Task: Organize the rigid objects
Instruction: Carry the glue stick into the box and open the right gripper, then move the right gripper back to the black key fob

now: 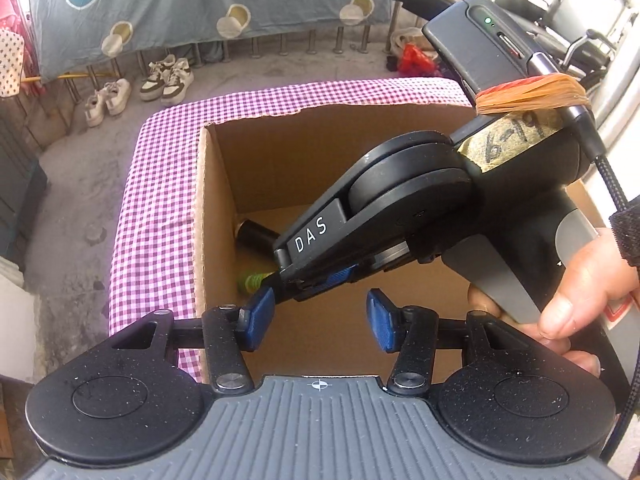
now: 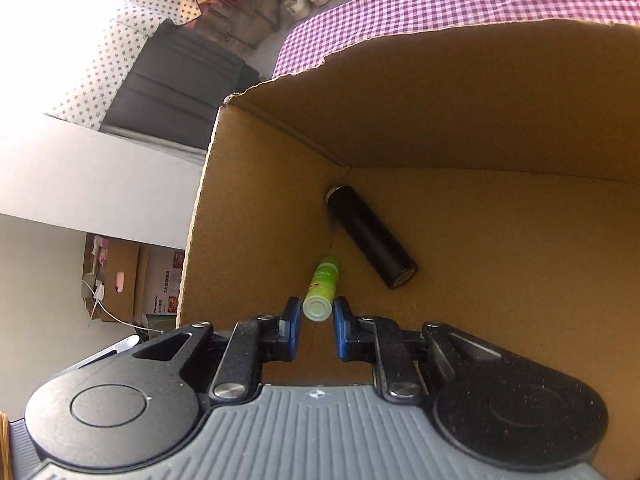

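Observation:
An open cardboard box [image 1: 216, 220] [image 2: 260, 200] stands on a purple-checked cloth [image 1: 160, 200]. A black cylinder [image 1: 256, 234] [image 2: 372, 236] lies on its floor near the far left corner. My right gripper [image 2: 317, 312] [image 1: 280, 278] reaches down into the box, shut on the cap end of a small green bottle [image 2: 322, 284] [image 1: 250, 282] that points away toward the floor beside the left wall. My left gripper [image 1: 320, 320] hovers over the box's near edge, open, with nothing between its blue pads [image 1: 260, 316].
A person's hand [image 1: 580, 300] holds the right gripper's handle, which crosses the left wrist view and has a phone [image 1: 480, 40] strapped on top. Pairs of shoes [image 1: 160, 80] sit on the concrete floor beyond the table. Stacked cartons [image 2: 140, 280] stand at the left.

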{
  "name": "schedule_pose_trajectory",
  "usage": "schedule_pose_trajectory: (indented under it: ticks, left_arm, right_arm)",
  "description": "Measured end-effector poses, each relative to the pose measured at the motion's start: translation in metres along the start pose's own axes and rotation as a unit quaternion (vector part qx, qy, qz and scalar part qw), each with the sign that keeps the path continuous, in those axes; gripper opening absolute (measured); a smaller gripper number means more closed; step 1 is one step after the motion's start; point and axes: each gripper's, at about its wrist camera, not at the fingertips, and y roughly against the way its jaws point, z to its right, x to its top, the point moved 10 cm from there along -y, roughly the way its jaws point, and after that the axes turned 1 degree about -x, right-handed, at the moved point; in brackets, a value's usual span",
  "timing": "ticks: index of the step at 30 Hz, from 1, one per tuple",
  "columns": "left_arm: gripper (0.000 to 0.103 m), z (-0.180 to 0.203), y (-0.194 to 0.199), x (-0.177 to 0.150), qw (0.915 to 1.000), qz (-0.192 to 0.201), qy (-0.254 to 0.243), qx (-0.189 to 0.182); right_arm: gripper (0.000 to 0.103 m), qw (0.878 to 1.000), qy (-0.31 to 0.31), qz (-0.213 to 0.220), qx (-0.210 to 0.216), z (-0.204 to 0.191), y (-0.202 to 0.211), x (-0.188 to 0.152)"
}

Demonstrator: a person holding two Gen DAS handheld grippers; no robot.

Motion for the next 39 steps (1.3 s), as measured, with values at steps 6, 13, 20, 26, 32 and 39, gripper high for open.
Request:
schedule_pose_trajectory:
  ticks: [6,13,20,26,32,39]
  left_arm:
    - [0.053,0.006,0.022,0.000,0.9997,0.024,-0.001,-0.002]
    - [0.053,0.026,0.060,-0.001,0.9976,0.066,-0.012,-0.020]
    - [0.054,0.040,0.091,-0.016,0.9941,0.094,-0.021,-0.050]
    - [0.055,0.063,0.095,-0.054,0.9916,0.088,-0.034,-0.089]
    - [0.055,0.106,0.069,-0.111,0.9871,0.042,-0.064,-0.141]
    - [0.055,0.156,0.032,-0.162,0.9799,-0.016,-0.107,-0.167]
  right_arm:
    - [0.038,1.000,0.000,0.025,-0.002,-0.003,0.026,-0.004]
    - [0.039,0.995,0.006,0.096,0.034,-0.016,0.093,-0.014]
    - [0.039,0.980,0.014,0.177,0.088,-0.014,0.174,-0.074]
    - [0.039,0.963,-0.009,0.244,0.118,0.034,0.225,-0.165]
    - [0.039,0.956,-0.102,0.257,0.099,0.103,0.190,-0.244]
    - [0.039,0.958,-0.156,0.227,0.078,0.134,0.132,-0.289]
